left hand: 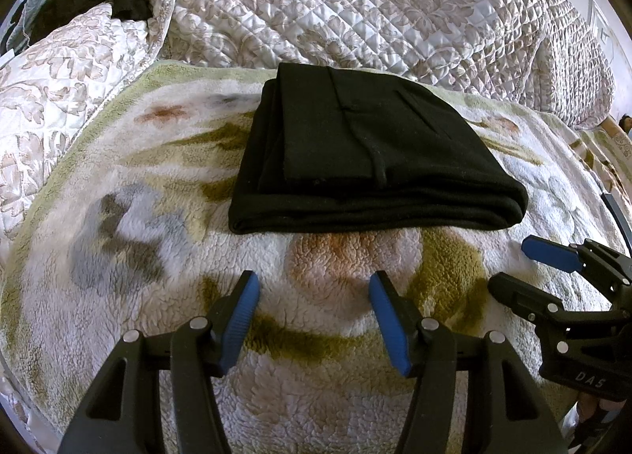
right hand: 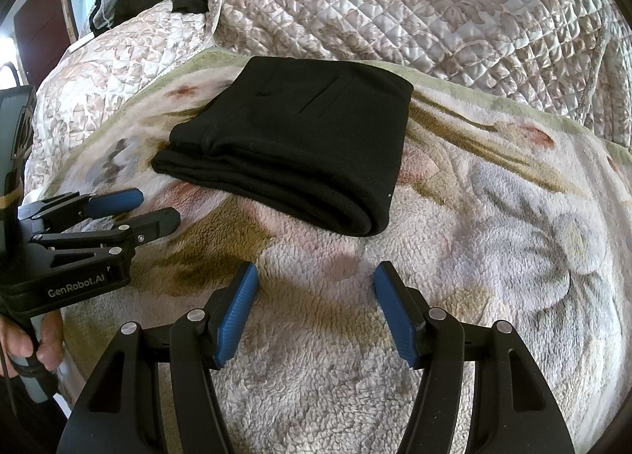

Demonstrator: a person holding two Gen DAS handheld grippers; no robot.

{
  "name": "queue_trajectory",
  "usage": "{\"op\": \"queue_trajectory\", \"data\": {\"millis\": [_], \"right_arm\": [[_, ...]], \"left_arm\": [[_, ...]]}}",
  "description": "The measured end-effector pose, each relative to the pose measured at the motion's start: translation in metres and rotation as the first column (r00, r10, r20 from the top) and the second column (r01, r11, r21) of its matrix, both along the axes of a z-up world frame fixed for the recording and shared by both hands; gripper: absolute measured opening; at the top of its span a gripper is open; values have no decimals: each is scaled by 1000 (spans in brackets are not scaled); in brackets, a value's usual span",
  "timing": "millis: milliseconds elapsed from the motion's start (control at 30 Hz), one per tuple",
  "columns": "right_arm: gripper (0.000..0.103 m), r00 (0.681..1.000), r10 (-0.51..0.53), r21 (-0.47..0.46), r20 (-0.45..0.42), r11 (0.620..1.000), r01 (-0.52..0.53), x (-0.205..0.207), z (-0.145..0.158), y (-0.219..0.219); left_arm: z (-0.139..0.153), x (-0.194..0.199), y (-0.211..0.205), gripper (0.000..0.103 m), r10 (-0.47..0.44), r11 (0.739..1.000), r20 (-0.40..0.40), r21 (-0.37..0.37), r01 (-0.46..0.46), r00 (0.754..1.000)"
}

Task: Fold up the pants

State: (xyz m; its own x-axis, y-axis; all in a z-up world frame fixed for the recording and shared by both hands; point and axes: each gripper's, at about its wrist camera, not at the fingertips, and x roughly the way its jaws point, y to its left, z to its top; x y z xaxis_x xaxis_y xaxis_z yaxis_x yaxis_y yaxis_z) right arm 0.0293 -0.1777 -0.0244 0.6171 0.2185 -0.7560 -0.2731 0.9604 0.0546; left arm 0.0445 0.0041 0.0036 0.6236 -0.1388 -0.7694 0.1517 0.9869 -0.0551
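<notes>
Both tongs, left tongs (left hand: pixel 314 319) and right tongs (right hand: pixel 316 314), hang apart, empty; the pants (left hand: pixel 367 154) look folded, so just withdraw.

Black pants (left hand: pixel 367 150), floral fleece blanket (left hand: pixel 158 256), beige leaf-patterned quilt (left hand: pixel 355 0), blue gripper pads (left hand: pixel 241 319).

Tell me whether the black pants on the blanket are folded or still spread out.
Folded. The black pants lie as a compact stacked rectangle on the fleece blanket, with layered edges showing along the near side. Neither gripper touches them.
</notes>
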Motion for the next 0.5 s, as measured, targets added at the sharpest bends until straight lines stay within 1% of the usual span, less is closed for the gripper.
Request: {"op": "queue_trajectory", "data": {"millis": [500], "right_arm": [[64, 1000, 0, -7, 3, 1000, 0, -1, 0, 1]], "left_arm": [[-2, 1, 0, 62, -3, 1000, -7, 5, 3, 1000]]}}
